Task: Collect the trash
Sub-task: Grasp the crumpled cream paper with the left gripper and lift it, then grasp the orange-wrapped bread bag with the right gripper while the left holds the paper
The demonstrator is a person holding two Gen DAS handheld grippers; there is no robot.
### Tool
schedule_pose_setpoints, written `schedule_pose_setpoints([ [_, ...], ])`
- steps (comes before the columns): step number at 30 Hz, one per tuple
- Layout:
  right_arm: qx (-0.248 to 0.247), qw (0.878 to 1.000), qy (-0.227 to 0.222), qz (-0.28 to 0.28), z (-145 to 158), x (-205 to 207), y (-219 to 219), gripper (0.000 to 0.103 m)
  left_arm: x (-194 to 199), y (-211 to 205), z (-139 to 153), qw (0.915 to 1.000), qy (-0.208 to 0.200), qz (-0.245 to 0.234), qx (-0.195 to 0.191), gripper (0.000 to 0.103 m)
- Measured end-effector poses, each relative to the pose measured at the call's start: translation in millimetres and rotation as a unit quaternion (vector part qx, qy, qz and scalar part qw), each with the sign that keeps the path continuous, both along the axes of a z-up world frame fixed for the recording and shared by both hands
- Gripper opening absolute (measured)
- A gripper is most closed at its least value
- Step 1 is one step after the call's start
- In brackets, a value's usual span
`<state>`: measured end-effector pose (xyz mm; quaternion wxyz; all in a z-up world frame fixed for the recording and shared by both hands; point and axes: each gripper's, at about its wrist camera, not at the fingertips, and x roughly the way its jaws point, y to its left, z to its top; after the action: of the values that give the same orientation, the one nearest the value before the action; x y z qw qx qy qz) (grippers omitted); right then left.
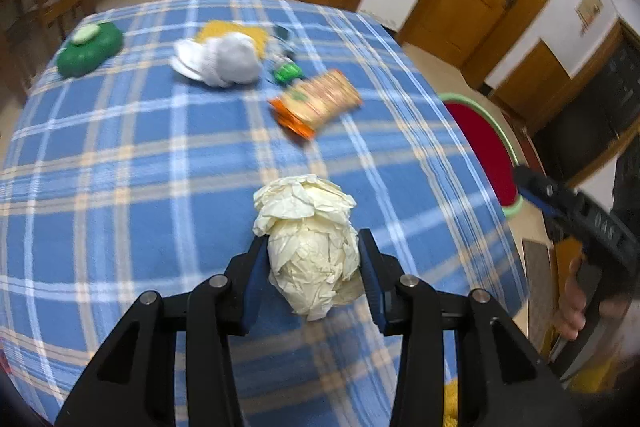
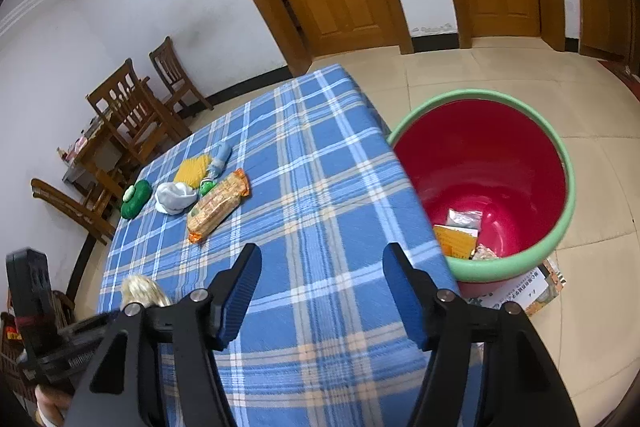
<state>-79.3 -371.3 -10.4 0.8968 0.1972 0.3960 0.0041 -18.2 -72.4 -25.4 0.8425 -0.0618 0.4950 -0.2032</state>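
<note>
Paper, a crumpled cream ball point(image 1: 310, 247), is sitting on the blue plaid tablecloth point(image 1: 120, 187) between the blue pads of the left gripper point(image 1: 312, 267), which are pressing against its two sides. Farther back, an orange snack packet point(image 1: 320, 101), a white cloth bundle point(image 1: 224, 61) and a green container point(image 1: 90, 47) are lying on the cloth. At the right edge a hand point(image 1: 576, 307) is gripping the other tool.

Seen from the right wrist, the right gripper point(image 2: 322, 291) is hovering with fingers spread wide and nothing between them. Beside the table, the red bin point(image 2: 560, 219) with a green rim is holding a few wrappers point(image 2: 460, 233).
</note>
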Motion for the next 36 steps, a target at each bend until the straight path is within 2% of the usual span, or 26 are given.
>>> schedule_pose_setpoints([
  [13, -0.025, 0.997, 0.011, 0.071, -4.1, 50.0, 42.1, 0.079, 38.2, 38.4, 11.9, 0.9957, -0.047, 0.075, 0.028, 0.043],
  [16, -0.024, 0.995, 0.02, 0.09, -8.6, 63.9, 54.0, 0.084, 46.3, 44.1, 11.1, 0.9947, -0.049, 0.087, 0.027, 0.043],
  [19, -0.017, 0.994, 0.03, 0.106, -13.7, 77.8, 65.2, 0.086, 53.6, 48.5, 9.1, 0.9943, -0.047, 0.093, 0.024, 0.043],
  [21, -0.019, 0.993, 0.036, 0.111, -16.8, 86.4, 72.7, 0.093, 58.8, 51.6, 8.3, 0.9941, -0.047, 0.095, 0.023, 0.043],
  [24, -0.026, 0.991, 0.039, 0.124, -19.4, 98.1, 85.6, 0.096, 66.4, 56.0, 7.1, 0.994, -0.047, 0.097, 0.02, 0.043],
  [26, -0.036, 0.99, 0.039, 0.131, -21.0, 105.1, 94.5, 0.103, 71.7, 59.2, 5.9, 0.994, -0.048, 0.097, 0.018, 0.043],
  [36, -0.085, 0.982, 0.066, 0.154, -39.4, 143.7, 127.6, 0.103, 93.4, 71.3, -5.7, 0.9949, -0.047, 0.089, -0.002, 0.043],
])
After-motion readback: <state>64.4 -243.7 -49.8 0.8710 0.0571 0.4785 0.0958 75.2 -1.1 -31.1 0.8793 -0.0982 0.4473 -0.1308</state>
